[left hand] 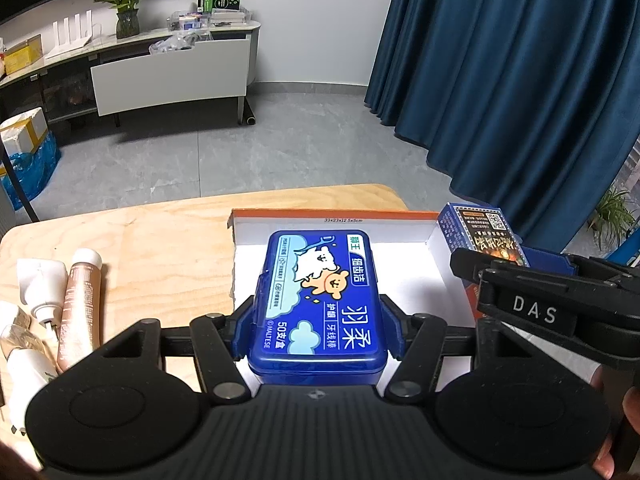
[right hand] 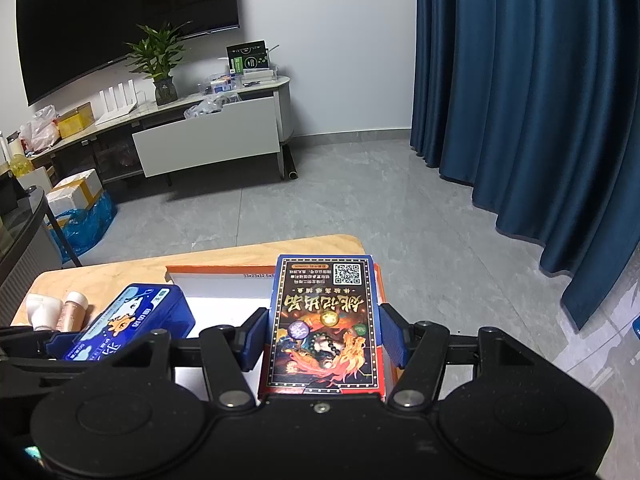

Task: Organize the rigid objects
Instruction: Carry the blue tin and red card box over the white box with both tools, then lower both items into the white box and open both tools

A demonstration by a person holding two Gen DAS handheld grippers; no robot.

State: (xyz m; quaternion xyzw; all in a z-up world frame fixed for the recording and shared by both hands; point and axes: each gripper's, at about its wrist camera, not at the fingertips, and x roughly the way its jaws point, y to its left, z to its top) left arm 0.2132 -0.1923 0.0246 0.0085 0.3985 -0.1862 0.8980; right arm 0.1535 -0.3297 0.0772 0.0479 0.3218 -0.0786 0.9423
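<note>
**Plywood worktop: two boxes held over the tray**

Plywood table [left hand: 168, 240] carries all items. At its far right sits my shallow cardboard tray [left hand: 340, 216], white inside, orange on the rim.

My left gripper [left hand: 316, 320] clamps the blue plastic floss-pick case [left hand: 320, 300] by its long sides. The case is tilted, its far end over the tray's white floor; contact with the floor cannot be determined.

My right gripper [right hand: 324, 338] clamps the dark printed card box [right hand: 326, 320], also by its long sides, at the tray's right wall. The right wrist view shows the box beside the blue case, not touching it.

Left of the tray, on bare plywood, lie a white tube [left hand: 42, 288] and a pink-brown tube [left hand: 80, 300], side by side.
</note>
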